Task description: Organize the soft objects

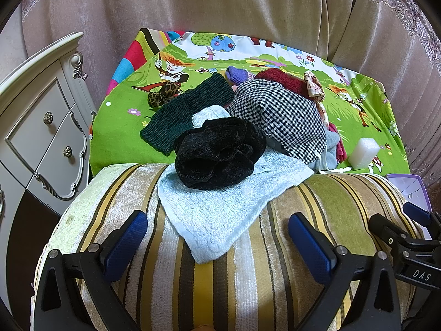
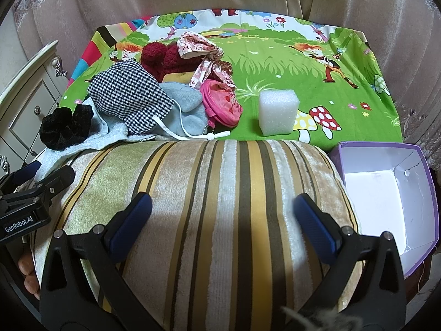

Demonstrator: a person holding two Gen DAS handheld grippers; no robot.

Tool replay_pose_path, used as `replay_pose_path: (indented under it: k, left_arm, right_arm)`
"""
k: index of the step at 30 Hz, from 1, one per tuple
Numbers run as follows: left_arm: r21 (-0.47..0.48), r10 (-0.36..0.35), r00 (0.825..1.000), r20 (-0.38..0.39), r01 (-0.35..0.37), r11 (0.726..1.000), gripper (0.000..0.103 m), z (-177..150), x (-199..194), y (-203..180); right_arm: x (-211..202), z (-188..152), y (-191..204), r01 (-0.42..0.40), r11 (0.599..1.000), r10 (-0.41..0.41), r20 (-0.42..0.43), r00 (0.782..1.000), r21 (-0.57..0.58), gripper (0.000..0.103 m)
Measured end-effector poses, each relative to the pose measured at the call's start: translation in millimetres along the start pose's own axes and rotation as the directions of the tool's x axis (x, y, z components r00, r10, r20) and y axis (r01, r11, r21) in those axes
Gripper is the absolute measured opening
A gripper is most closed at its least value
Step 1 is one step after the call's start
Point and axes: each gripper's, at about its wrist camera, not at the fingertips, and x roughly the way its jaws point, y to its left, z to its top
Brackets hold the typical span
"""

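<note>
Velvet stripes of gold, brown and cream covered the cushion (image 2: 220, 207) that filled the foreground of both views. The left gripper (image 1: 217, 237) hovered over it with fingers wide apart and empty, its blue pads (image 1: 126, 245) flanking the near corner of a pale blue towel (image 1: 220, 212). On that towel sat a black velvet scrunchie (image 1: 217, 151). Behind it on the green cartoon-print cloth (image 2: 303, 63) lay a heap: a houndstooth pouch (image 2: 129, 99), a dark green knit piece (image 1: 187, 110), a maroon fuzzy item (image 2: 165, 58), a pink pouch (image 2: 220, 104) and a leopard-print scrunchie (image 1: 162, 95). A white foam block (image 2: 278, 113) stood apart, right of the heap. The right gripper (image 2: 222, 226) was likewise spread open, holding nothing, above the cushion. Just beside the cushion's right end sat an open purple box (image 2: 421, 193).
</note>
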Motion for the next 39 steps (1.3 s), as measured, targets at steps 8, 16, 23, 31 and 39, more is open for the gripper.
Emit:
replay_pose_path:
  k: [8, 16, 23, 31, 39]
  left_arm:
    - [0.000, 0.003, 1.000, -0.003, -0.003, 1.000, 0.103, 0, -1, 0]
    - [-0.037, -0.035, 0.999, -0.007, 0.035, 0.999, 0.103, 6, -3, 5]
    - [-0.076, -0.040, 0.997, 0.068, 0.045, 0.996, 0.103, 10, -23, 12]
    - [-0.085, -0.067, 0.991, 0.119, 0.077, 0.993, 0.099, 32, -26, 20]
    - [-0.132, -0.083, 0.997, -0.003, 0.082, 0.988, 0.069, 55, 14, 25]
  right_arm:
    - [-1, -5, 0, 0.001, 1.000, -0.001, 0.022, 1.000, 0.002, 0.103]
    - [3, 4, -2, -0.015, 1.000, 0.015, -0.009, 1.000, -0.016, 0.103]
    - [12, 14, -9, -0.074, 0.997, 0.072, -0.059, 0.996, -0.032, 0.103]
    - [11, 24, -22, -0.094, 0.996, 0.094, -0.034, 0.995, 0.000, 0.103]
    - [23, 49, -48, -0.110, 0.991, 0.112, -0.015, 0.994, 0.073, 0.103]
